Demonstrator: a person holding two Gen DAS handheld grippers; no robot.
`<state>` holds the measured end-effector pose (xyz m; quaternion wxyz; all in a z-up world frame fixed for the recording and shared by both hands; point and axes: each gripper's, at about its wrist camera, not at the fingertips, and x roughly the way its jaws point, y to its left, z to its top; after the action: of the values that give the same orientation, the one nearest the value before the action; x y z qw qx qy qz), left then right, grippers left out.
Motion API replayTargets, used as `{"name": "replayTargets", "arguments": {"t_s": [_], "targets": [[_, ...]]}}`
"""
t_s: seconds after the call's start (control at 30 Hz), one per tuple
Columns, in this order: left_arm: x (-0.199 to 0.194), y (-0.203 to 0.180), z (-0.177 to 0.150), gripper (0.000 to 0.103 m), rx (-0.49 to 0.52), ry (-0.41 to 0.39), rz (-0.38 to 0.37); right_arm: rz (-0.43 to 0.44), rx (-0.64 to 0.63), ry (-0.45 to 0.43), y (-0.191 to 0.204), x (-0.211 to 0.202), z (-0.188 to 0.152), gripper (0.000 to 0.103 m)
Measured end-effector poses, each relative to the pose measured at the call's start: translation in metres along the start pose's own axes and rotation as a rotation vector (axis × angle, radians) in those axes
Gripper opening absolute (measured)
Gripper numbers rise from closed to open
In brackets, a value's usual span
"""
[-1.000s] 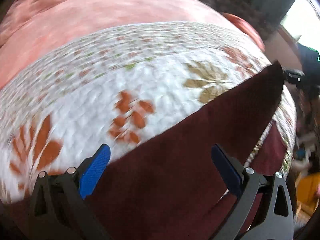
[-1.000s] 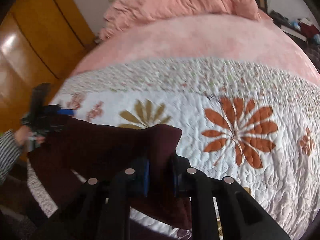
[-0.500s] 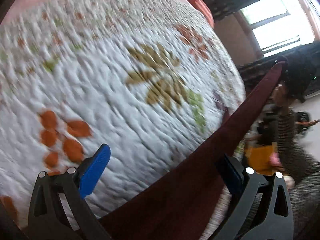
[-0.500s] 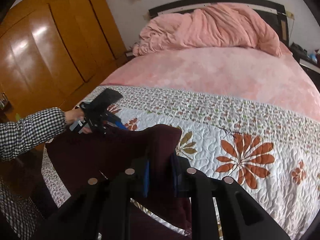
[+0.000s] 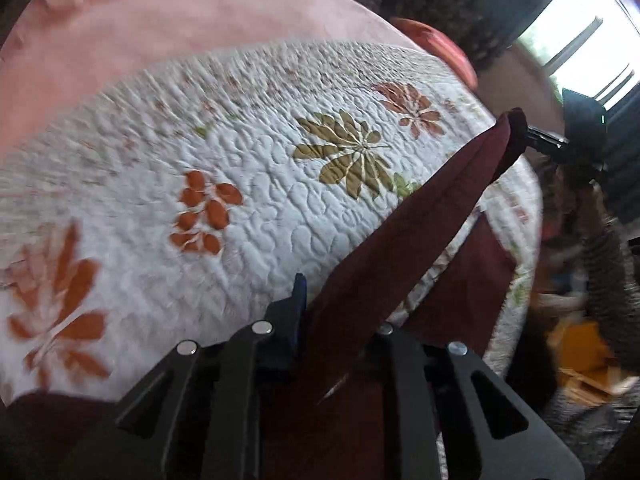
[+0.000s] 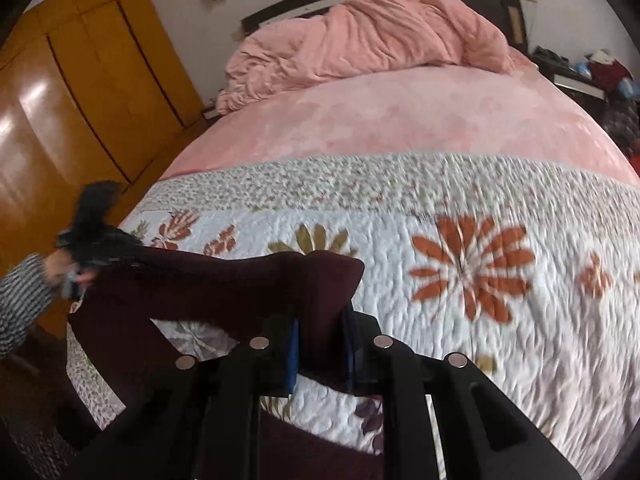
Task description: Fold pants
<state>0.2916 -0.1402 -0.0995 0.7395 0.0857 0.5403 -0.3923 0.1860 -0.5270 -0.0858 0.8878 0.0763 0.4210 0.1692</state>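
Note:
Dark maroon pants (image 5: 404, 248) hang stretched between my two grippers above the foot of a bed. My left gripper (image 5: 332, 312) is shut on one end of the pants. In the left wrist view the cloth runs up to my right gripper (image 5: 536, 140) at the far end. In the right wrist view my right gripper (image 6: 320, 344) is shut on a bunched end of the pants (image 6: 224, 284), and the cloth runs left to my left gripper (image 6: 96, 240). Part of the pants droops over the bed's edge.
A white quilt with orange and olive flowers (image 6: 460, 280) covers the near half of the bed. A pink sheet (image 6: 400, 116) and a bunched pink duvet (image 6: 368, 40) lie beyond. Wooden wardrobe doors (image 6: 72, 112) stand on the left. A bright window (image 5: 580, 40) is on the right side.
My left gripper was open over the pants and has shut on the cloth. The right gripper stayed shut on its end. The pants are now lifted and pulled taut between both.

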Motion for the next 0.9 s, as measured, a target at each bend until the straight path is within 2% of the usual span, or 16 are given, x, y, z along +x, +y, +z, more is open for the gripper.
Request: {"name": "replayTargets", "arguments": {"t_s": [0.1, 0.3, 0.37, 0.47, 0.57, 0.6, 0.63, 0.7, 0.8, 0.9], "targets": [[-0.012, -0.045, -0.035, 0.015, 0.040, -0.008, 0.144, -0.013, 0.000, 0.018, 0.005, 0.001, -0.028, 0.018], [0.001, -0.084, -0.102, 0.015, 0.142, 0.017, 0.324, -0.035, 0.019, 0.101, 0.014, 0.005, -0.093, 0.018], [0.007, -0.088, -0.113, 0.015, 0.140, 0.024, 0.336, -0.034, 0.026, 0.107, 0.015, 0.002, -0.104, 0.018], [0.000, -0.095, -0.121, 0.014, 0.066, -0.030, 0.321, -0.048, 0.009, 0.054, 0.020, -0.016, -0.107, 0.018], [0.004, -0.117, -0.131, 0.014, 0.083, -0.021, 0.323, -0.071, -0.008, 0.053, 0.022, -0.024, -0.113, 0.024], [0.012, -0.125, -0.137, 0.014, 0.104, 0.002, 0.330, -0.074, -0.006, 0.076, 0.020, -0.024, -0.121, 0.030], [0.021, -0.130, -0.144, 0.014, 0.119, 0.024, 0.344, -0.092, 0.003, 0.102, 0.019, -0.023, -0.130, 0.042], [0.037, -0.133, -0.158, 0.015, 0.111, 0.048, 0.362, -0.105, 0.035, 0.148, 0.015, -0.024, -0.148, 0.055], [0.051, -0.133, -0.172, 0.018, 0.098, 0.053, 0.377, -0.069, 0.115, 0.194, 0.012, -0.033, -0.178, 0.064], [0.060, -0.138, -0.178, 0.023, 0.129, 0.059, 0.402, -0.018, 0.233, 0.190, 0.006, -0.047, -0.199, 0.078]]}}
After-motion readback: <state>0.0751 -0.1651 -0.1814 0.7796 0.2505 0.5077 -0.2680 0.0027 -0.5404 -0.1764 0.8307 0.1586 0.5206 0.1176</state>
